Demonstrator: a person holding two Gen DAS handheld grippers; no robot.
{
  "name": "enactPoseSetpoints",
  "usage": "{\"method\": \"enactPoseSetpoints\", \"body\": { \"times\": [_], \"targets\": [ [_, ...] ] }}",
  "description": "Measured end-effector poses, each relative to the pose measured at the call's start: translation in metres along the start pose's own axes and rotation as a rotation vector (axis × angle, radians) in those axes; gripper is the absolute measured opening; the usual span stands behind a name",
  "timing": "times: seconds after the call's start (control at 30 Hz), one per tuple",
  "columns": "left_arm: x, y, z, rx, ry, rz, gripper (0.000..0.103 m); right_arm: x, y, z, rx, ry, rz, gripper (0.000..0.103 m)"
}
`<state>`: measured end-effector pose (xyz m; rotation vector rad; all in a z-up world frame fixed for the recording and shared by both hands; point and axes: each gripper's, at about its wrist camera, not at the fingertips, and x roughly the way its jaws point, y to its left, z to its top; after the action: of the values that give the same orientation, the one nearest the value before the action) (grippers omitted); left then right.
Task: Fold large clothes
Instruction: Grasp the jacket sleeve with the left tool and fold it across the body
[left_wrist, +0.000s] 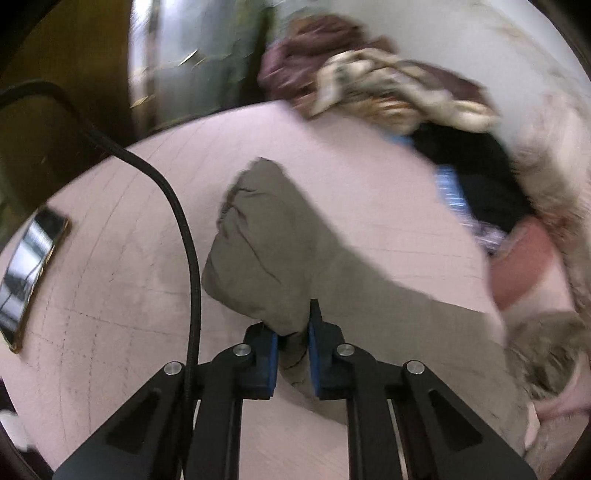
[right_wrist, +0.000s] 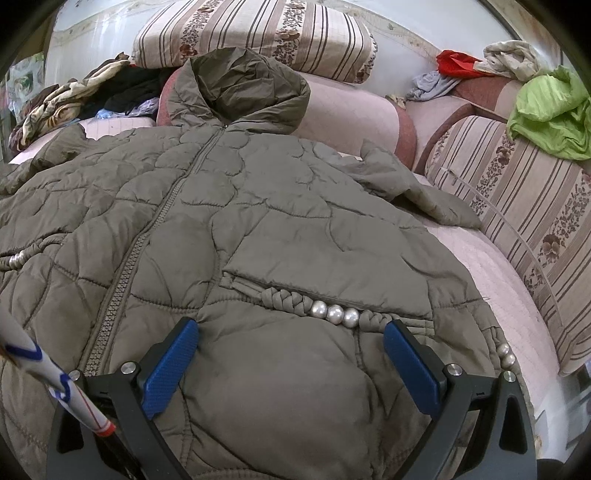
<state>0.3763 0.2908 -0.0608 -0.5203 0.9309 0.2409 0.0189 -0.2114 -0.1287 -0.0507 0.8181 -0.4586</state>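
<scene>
An olive-green quilted hooded jacket (right_wrist: 258, 221) lies spread front-up on a pink sofa cover (right_wrist: 491, 258), zipper closed, hood toward the back cushions. My right gripper (right_wrist: 291, 332) is open, hovering over the jacket's lower front near a braided pocket trim with pearl beads (right_wrist: 334, 314). In the left wrist view, my left gripper (left_wrist: 293, 332) is shut on the jacket's sleeve (left_wrist: 266, 251), which is lifted and bunched above the pink cover (left_wrist: 110, 258). This view is motion-blurred.
A phone (left_wrist: 26, 273) lies on the cover at the left. A pile of clothes (left_wrist: 369, 88) sits at the far edge. Striped floral cushions (right_wrist: 255, 33) line the back and right side (right_wrist: 517, 192), with a green cloth (right_wrist: 550, 110) on top. A black cable (left_wrist: 184, 229) hangs left of my left gripper.
</scene>
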Motion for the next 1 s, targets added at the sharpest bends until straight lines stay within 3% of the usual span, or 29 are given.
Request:
{"method": "enactPoseSetpoints", "body": {
  "times": [0.2,0.33,0.4,0.57,0.63,0.7,0.83,1.0],
  "targets": [
    [-0.084,-0.100,-0.048,0.238,-0.053,-0.212,0.011,-0.001,0.000,0.000,0.006,0.009,0.001,0.102],
    [-0.112,-0.167,-0.116,0.390,0.014,-0.387,0.011,-0.001,-0.005,0.000,0.043,0.032,0.023,0.102],
    [-0.110,-0.192,-0.154,0.456,0.051,-0.428,0.012,-0.001,-0.007,0.001,0.060,0.041,0.035,0.102],
    [-0.084,-0.223,-0.244,0.630,0.160,-0.363,0.024,-0.001,-0.010,0.000,0.078,0.051,0.056,0.102],
    [-0.085,-0.219,-0.266,0.681,0.153,-0.340,0.026,-0.001,-0.012,-0.001,0.088,0.053,0.071,0.102],
    [-0.096,-0.204,-0.283,0.708,0.129,-0.352,0.036,-0.001,-0.014,-0.002,0.098,0.056,0.090,0.102],
    [-0.115,-0.167,-0.291,0.680,0.066,-0.366,0.044,-0.007,-0.017,0.004,0.082,0.073,0.158,0.101],
    [-0.125,-0.134,-0.265,0.631,-0.069,-0.202,0.047,-0.035,-0.016,0.046,0.108,0.034,0.333,0.099]
  ]
}}
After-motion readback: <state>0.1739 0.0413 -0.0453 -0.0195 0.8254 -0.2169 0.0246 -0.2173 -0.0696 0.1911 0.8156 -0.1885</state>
